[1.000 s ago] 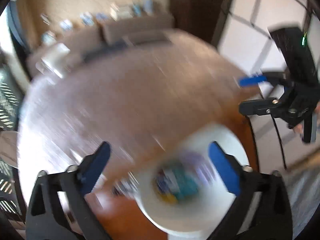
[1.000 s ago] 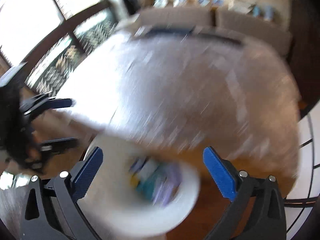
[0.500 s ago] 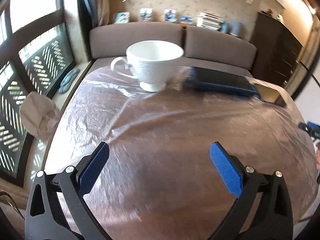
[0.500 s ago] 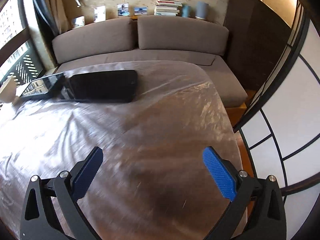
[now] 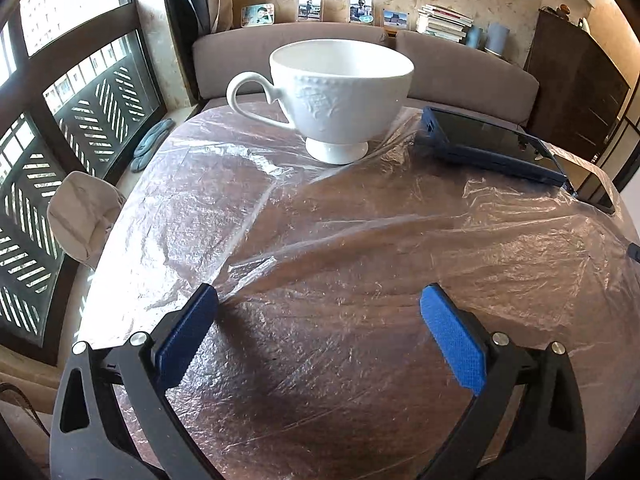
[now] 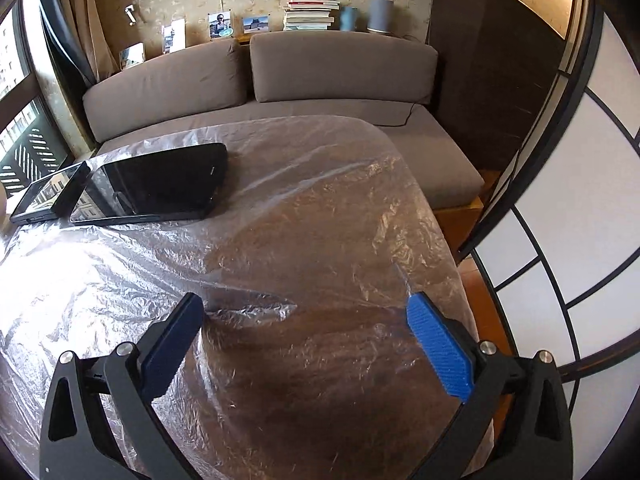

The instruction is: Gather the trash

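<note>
A crinkled clear plastic sheet (image 5: 360, 248) covers the whole brown table top, and it shows again as the plastic sheet (image 6: 280, 248) in the right wrist view. My left gripper (image 5: 318, 320) hovers open just above it near the front edge, nothing between its blue pads. My right gripper (image 6: 304, 328) is open too, low over the right half of the table, with a raised fold of plastic (image 6: 248, 308) just ahead of its left finger. No loose trash and no bin is in view.
A white footed cup (image 5: 340, 96) stands at the far side. A dark tablet (image 5: 488, 148) and a smaller phone (image 5: 596, 192) lie to its right; the tablet (image 6: 156, 184) shows far left for the right wrist. Grey sofa (image 6: 280, 92) behind, window at left, screen at right.
One second ago both grippers were over a white bin with wrappers inside, in blur. They have swung back over the table and now hold steady, both still open.
</note>
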Tool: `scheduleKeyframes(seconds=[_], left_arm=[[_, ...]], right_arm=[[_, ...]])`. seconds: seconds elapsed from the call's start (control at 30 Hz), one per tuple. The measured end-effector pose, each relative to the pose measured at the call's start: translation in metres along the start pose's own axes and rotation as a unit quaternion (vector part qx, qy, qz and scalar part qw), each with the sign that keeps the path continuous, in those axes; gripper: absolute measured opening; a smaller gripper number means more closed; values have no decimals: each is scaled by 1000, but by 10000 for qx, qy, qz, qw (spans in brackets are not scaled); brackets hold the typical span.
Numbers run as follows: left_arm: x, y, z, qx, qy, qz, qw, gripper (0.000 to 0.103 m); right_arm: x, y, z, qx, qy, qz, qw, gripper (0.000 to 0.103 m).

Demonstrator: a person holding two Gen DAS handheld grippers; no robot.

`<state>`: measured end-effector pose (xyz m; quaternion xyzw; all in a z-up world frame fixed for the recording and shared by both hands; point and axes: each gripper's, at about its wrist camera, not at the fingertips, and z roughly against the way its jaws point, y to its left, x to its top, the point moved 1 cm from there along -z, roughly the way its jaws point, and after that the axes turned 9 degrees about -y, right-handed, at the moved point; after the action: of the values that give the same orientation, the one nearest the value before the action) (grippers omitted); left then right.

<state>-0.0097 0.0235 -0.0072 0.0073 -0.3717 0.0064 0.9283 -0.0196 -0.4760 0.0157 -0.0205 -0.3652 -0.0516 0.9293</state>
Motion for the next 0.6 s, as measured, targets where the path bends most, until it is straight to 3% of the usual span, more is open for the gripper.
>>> scheduleKeyframes(seconds=[0.6], left_arm=[[1,0,-2,-7,10,22,10000,102]], right_arm=[[0,0,0,-2,0,0,10000,99]])
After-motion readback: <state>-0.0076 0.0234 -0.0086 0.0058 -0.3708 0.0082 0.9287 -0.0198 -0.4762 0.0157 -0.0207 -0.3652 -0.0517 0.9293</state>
